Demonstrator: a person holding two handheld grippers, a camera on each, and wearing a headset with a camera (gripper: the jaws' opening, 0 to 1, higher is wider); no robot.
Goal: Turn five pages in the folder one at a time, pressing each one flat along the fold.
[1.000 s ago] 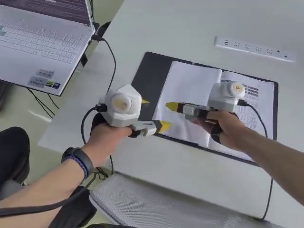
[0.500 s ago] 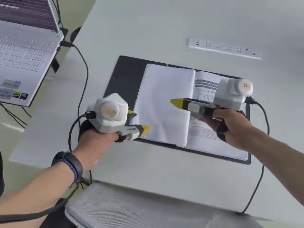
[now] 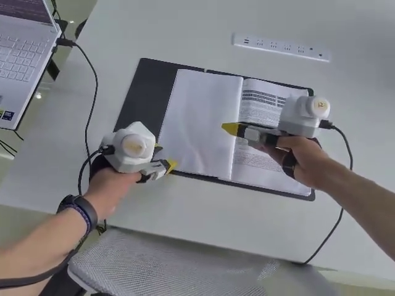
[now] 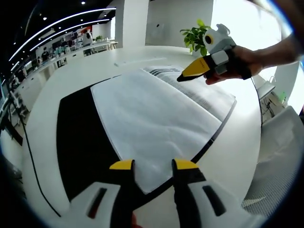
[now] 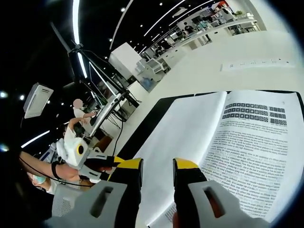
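Note:
A black folder lies open on the white table. A blank white page lies on its left half and a printed page on its right. My left gripper sits at the folder's near edge by the blank page's lower corner; in its own view it is open with nothing between the jaws. My right gripper hovers just above the fold, pointing left, and stands open and empty over the printed page. The right gripper also shows in the left gripper view.
A laptop stands at the far left, with a black cable running along the table beside the folder. A white power strip lies behind the folder. A mesh chair seat is below the table's near edge.
The head camera has shifted, moving the whole scene left. The right gripper's tip has drawn back from mid blank page to the fold. The left gripper holds at the folder's near edge.

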